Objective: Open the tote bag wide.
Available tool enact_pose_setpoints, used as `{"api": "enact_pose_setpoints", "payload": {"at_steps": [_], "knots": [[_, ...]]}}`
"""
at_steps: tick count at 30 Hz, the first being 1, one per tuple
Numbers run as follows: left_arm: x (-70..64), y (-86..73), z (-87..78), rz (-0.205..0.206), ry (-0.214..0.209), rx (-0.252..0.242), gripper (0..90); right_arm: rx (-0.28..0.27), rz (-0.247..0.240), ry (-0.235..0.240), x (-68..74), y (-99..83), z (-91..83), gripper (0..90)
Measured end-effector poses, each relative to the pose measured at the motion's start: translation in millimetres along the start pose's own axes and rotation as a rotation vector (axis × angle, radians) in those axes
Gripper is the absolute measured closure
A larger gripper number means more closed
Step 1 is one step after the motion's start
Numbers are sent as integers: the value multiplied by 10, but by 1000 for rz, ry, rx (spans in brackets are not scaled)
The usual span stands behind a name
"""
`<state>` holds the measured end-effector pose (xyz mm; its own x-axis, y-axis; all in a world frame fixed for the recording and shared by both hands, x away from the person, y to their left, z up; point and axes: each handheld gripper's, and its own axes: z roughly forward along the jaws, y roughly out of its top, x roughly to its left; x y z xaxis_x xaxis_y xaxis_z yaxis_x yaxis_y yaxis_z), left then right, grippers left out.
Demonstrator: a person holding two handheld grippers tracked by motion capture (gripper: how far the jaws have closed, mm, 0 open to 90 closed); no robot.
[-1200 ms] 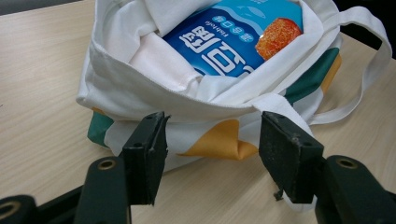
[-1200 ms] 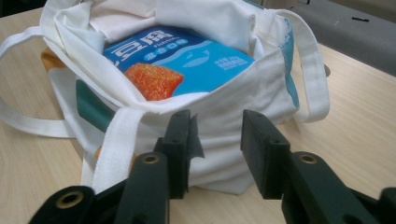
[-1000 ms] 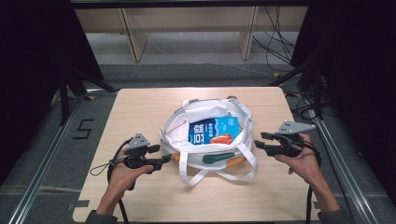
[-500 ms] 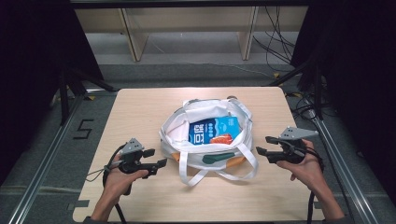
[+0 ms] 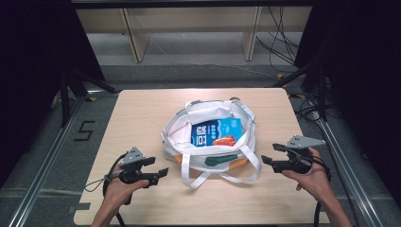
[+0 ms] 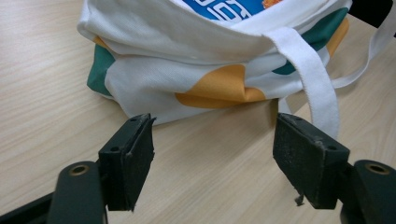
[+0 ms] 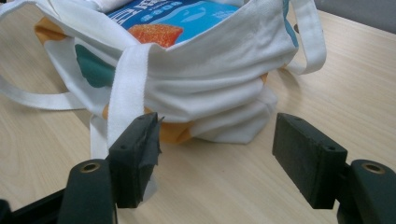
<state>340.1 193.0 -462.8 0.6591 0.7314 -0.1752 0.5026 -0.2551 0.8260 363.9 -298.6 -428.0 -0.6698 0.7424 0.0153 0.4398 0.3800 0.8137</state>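
A white cloth tote bag (image 5: 208, 151) with green and orange patches lies open in the middle of the wooden table (image 5: 142, 113). Inside it rests a blue packet (image 5: 215, 132) with an orange picture. Its white straps (image 5: 222, 172) trail toward the front edge. My left gripper (image 5: 158, 172) stands open on the left of the bag, holding nothing; its view looks at the bag's side (image 6: 196, 79) a short way off. My right gripper (image 5: 269, 153) is open on the right of the bag, also apart from it, facing the bag (image 7: 210, 93) and packet (image 7: 163, 21).
Wooden shelving legs (image 5: 137, 38) stand beyond the table's far edge, with cables (image 5: 283, 42) on the floor. Metal rails (image 5: 47, 161) run along both sides of the table. Bare tabletop lies left, right and in front of the bag.
Both grippers have drawn back from the bag toward the front of the table, the left one moving left and down, the right one right and down. The bag has not moved.
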Motion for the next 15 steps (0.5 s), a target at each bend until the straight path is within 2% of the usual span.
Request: {"api": "enact_pose_setpoints", "payload": {"at_steps": [1,2,4,5,7,8,9,10,11,14,15], "knots": [[-19,-15,1,-17,0,3,279,13,6,10,7,-8,-10,328],[-35,-24,6,-22,-3,-1,278,-6,17,2,25,-24,-4,328],[-44,-45,3,1,-7,7,277,3,8,0,30,-44,-22,328],[-59,-54,3,1,-5,11,277,4,0,1,32,-54,-26,328],[-85,-74,14,-2,-18,5,274,9,17,5,68,-81,-39,329],[-90,-84,10,4,-23,13,272,-6,-4,3,61,-92,-34,328],[-108,-94,11,-8,-24,18,269,4,-3,8,62,-101,-46,328],[-113,-101,16,-9,-28,14,269,9,25,10,96,-123,-52,328],[-126,-107,20,-8,-26,11,268,10,32,9,112,-147,-54,328],[-155,-130,18,-7,-26,14,266,8,-2,11,99,-177,-66,328],[-148,-135,15,17,-31,19,264,16,31,11,133,-191,-76,327]]}}
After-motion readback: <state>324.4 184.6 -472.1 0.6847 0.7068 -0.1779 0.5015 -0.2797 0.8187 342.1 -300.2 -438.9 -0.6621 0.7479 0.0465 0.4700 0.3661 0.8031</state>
